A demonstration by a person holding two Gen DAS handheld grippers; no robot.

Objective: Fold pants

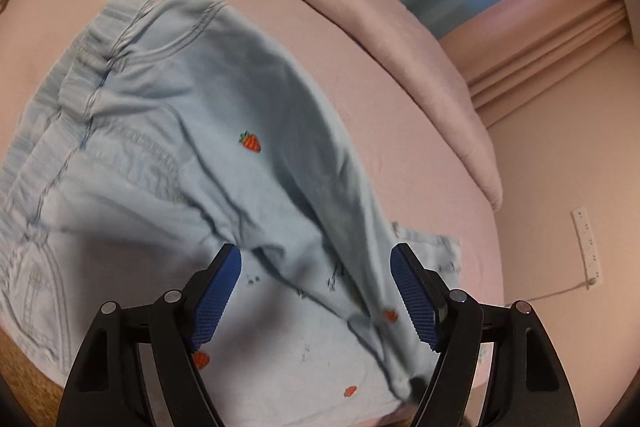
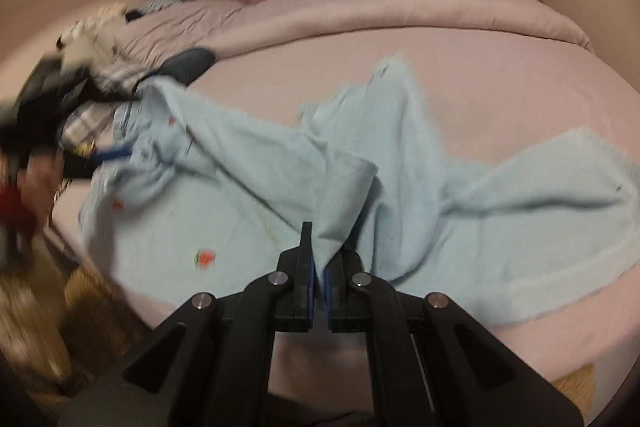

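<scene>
The left gripper (image 1: 316, 267) is spread wide just above the pants (image 1: 168, 155), gripping nothing. The right gripper (image 2: 319, 277) is pressed together, pinching a raised fold of the pants (image 2: 280, 183), which sprawl across the bed (image 2: 500, 75). Bare sheet lies ahead and right of it. Left of it, a clothes pile (image 2: 80, 75) is blurred. The mattress edge runs below both grippers.

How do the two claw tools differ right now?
The left gripper has its jaws spread wide and holds nothing, hovering above the pants; the right gripper is shut, pinching a fold of the pants and lifting it. Both have black arms with blue pads.
</scene>
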